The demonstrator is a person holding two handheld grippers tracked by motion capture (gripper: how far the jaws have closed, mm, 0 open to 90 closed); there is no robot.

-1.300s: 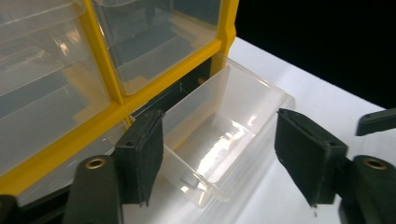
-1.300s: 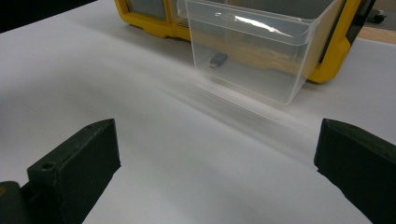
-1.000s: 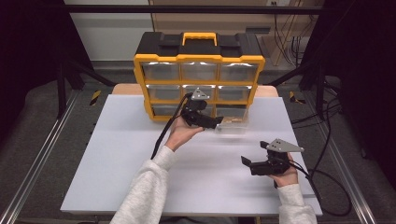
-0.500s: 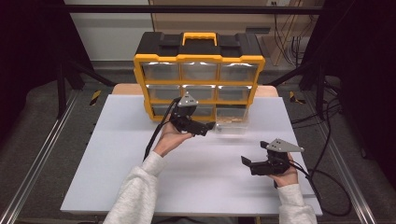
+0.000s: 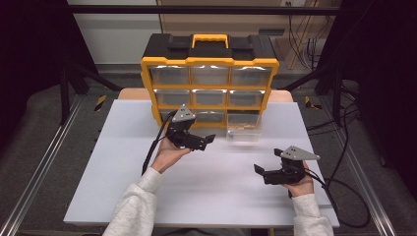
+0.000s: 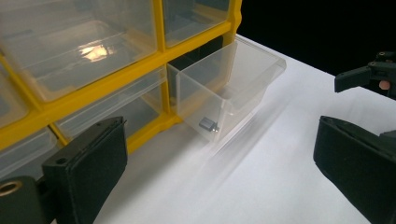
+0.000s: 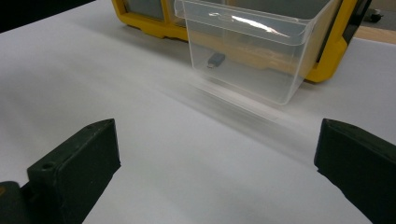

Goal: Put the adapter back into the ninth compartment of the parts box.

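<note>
A yellow and black drawer cabinet point(image 5: 209, 83) stands at the back of the white table. Its bottom right clear drawer point(image 5: 242, 129) is pulled out onto the table. A small grey metal part point(image 6: 208, 125) lies on the drawer's floor and shows in the right gripper view too point(image 7: 215, 59). My left gripper point(image 5: 206, 141) is open, just left of the drawer, with its jaws pointing toward it and nothing between them point(image 6: 219, 177). My right gripper point(image 5: 260, 172) is open and empty near the front right, facing the drawer from a distance point(image 7: 217, 172).
The cabinet's other clear drawers point(image 5: 209, 74) are pushed in. The white table top point(image 5: 211, 196) spreads in front of the cabinet. Cables point(image 5: 344, 187) trail off the table's right side. My right gripper point(image 6: 369, 77) shows far off in the left gripper view.
My left gripper has drawn back from the cabinet, moving left and toward the person. The drawer stays pulled out. The right gripper has not moved.
</note>
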